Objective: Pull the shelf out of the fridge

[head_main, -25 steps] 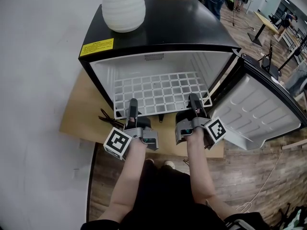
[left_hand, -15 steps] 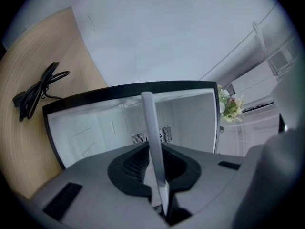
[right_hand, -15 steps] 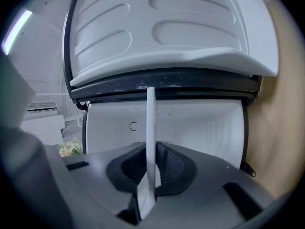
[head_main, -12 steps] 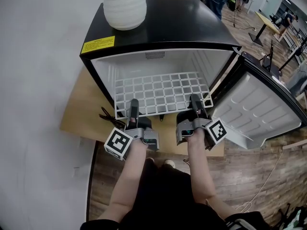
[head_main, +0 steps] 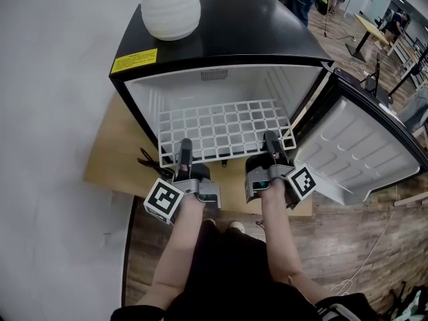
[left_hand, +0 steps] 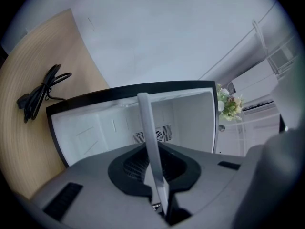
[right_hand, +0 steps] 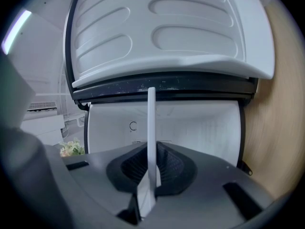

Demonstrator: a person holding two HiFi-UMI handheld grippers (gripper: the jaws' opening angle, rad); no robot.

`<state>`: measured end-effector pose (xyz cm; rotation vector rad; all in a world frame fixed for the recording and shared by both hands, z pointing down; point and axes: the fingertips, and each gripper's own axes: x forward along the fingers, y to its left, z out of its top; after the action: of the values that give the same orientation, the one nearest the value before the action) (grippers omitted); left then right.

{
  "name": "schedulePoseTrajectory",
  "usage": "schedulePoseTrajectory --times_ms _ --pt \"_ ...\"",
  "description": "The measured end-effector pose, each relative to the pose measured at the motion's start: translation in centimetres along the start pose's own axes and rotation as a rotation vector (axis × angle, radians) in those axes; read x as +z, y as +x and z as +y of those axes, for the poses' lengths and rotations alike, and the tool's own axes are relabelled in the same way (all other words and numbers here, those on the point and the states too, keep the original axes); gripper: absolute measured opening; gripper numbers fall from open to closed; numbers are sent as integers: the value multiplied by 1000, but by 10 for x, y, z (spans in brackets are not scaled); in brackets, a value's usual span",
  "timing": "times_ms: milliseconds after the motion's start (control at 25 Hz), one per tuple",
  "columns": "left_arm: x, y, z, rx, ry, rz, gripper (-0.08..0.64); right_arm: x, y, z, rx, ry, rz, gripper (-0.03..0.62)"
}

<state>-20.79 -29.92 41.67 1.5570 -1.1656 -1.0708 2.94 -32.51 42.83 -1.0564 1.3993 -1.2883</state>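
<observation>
In the fridge mouth: white wire shelf lies flat inside the open fridge, its front rail jutting past the cabinet lip toward 6 o'clock.
Left gripper: jaws pinched narrow on the front rail at the shelf's 7 o'clock — the left gripper view shows the rail edge-on between them.
Right gripper: same narrow pinch on the rail, at the shelf's 5 o'clock.
Door: swung wide toward 3 o'clock, off the pull path.
Handling: likely light and stiff; the coated wire is probably slick, so a thin rail could twist or slip in a pinch.
Hold: front rail, one grip each side — judged best for a straight draw toward 6 o'clock without racking in the side runners.
Vase: on the fridge top at 11 o'clock; a jerk might rock it.
</observation>
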Motion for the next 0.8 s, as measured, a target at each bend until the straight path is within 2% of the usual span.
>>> schedulePoseTrajectory --times_ms 480,800 --pt "-1 1 2 -3 2 13 37 0 0 -2 -5 -6 8 12" --pt "-2 3 -1 -37 -21 42 37 -1 0 -3 13 24 40 12"
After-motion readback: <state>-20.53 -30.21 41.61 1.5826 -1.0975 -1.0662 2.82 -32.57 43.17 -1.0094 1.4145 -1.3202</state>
